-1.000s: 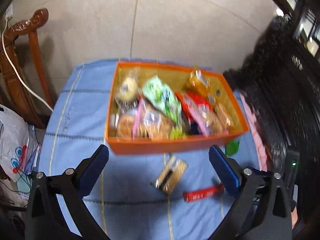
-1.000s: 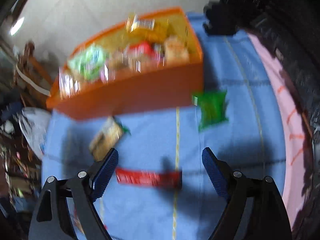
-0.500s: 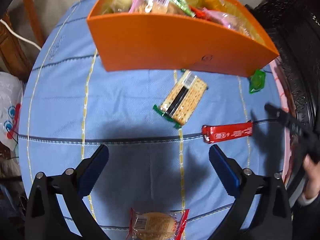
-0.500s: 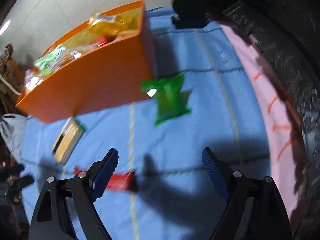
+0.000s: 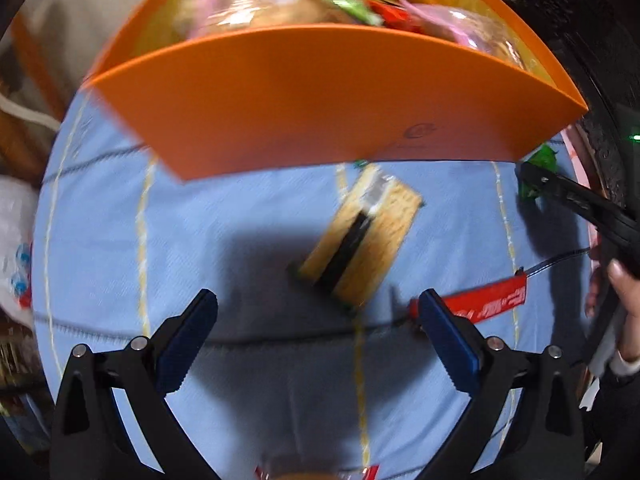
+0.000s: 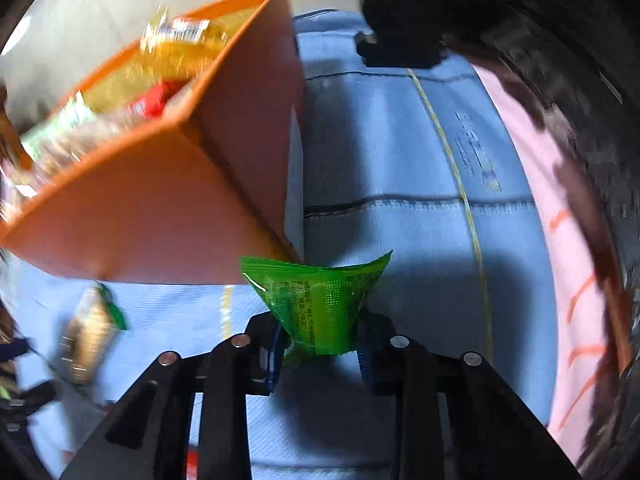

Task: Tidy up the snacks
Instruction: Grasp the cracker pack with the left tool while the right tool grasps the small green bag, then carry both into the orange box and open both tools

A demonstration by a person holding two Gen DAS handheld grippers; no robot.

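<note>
An orange box (image 5: 320,92) filled with several snack packets stands on a blue cloth (image 5: 120,240); it also shows in the right wrist view (image 6: 160,208). My right gripper (image 6: 320,354) is shut on a green snack packet (image 6: 320,304) just beside the box's near corner. My left gripper (image 5: 316,336) is open and empty, low over a cracker packet (image 5: 360,236) lying in front of the box. A red stick packet (image 5: 488,298) lies right of my left gripper's right finger. The green packet (image 5: 540,164) and the right gripper's arm show at the right in the left wrist view.
A round cake packet (image 5: 316,472) lies at the bottom edge of the left wrist view. Dark carved furniture (image 6: 560,60) and a pink cloth (image 6: 568,260) border the right side. A white bag (image 5: 16,248) and a wooden chair lie to the left.
My right gripper moved forward and closed on the green packet. My left gripper dropped closer to the cracker packet and stayed open.
</note>
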